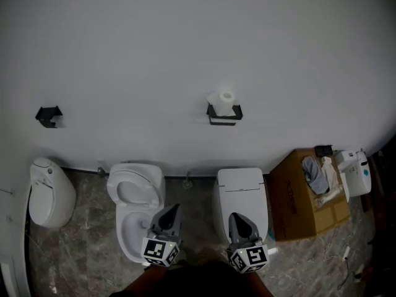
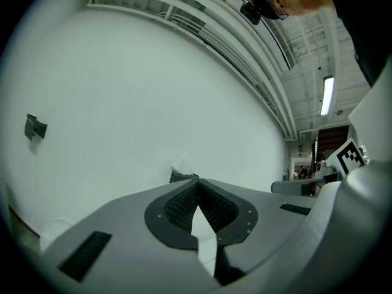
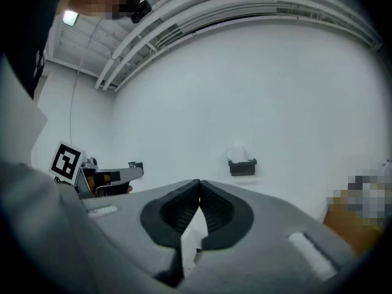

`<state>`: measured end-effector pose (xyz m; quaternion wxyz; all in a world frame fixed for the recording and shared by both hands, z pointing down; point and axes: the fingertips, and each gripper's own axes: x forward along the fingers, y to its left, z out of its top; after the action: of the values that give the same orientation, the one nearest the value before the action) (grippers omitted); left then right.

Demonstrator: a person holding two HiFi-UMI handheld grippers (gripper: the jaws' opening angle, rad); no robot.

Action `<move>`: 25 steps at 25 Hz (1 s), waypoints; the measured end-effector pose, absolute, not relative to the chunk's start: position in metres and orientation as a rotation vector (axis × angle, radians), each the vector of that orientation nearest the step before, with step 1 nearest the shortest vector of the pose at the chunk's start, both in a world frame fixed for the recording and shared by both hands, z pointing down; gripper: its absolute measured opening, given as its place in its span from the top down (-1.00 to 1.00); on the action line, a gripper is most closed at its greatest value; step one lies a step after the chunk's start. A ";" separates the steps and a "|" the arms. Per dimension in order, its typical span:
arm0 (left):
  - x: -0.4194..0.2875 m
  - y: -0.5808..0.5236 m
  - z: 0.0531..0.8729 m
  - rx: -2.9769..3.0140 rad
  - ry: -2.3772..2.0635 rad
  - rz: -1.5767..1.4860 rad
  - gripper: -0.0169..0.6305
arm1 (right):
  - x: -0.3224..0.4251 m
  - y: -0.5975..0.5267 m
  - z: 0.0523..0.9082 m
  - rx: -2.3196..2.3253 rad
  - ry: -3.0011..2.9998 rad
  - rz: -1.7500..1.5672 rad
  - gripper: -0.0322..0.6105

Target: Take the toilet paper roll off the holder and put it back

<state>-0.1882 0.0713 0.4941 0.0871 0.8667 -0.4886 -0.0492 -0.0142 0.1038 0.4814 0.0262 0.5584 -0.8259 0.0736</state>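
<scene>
My right gripper (image 1: 235, 217) and left gripper (image 1: 175, 208), both closed and empty, hang well short of the toilet paper roll (image 1: 226, 98), which stands upright on its holder (image 1: 224, 115). My right is nearer.

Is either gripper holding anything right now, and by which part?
Nothing is held. The left gripper and right gripper are both shut with nothing between the jaws; the toilet paper roll sits on its holder on the wall.

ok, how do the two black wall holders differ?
The left holder is empty; the right holder carries a toilet paper roll. The left holder hangs above a small white fixture; the right holder hangs above the closed-lid toilet. Both are black, wall-mounted, at similar height.
</scene>
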 end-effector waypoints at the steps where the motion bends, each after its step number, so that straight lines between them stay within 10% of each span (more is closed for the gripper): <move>1: -0.188 0.065 0.494 2.583 -1.445 -0.156 0.90 | -0.015 0.099 0.482 1.728 -2.549 0.223 0.90; 25: -0.093 -0.208 0.499 2.676 -1.362 -0.041 0.90 | 0.063 -0.168 0.488 1.831 -2.479 0.184 0.90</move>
<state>-0.0929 -0.2079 0.4989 0.0692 0.8889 -0.4526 -0.0138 0.0633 -0.1679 0.4880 0.0271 0.5930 -0.8026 0.0595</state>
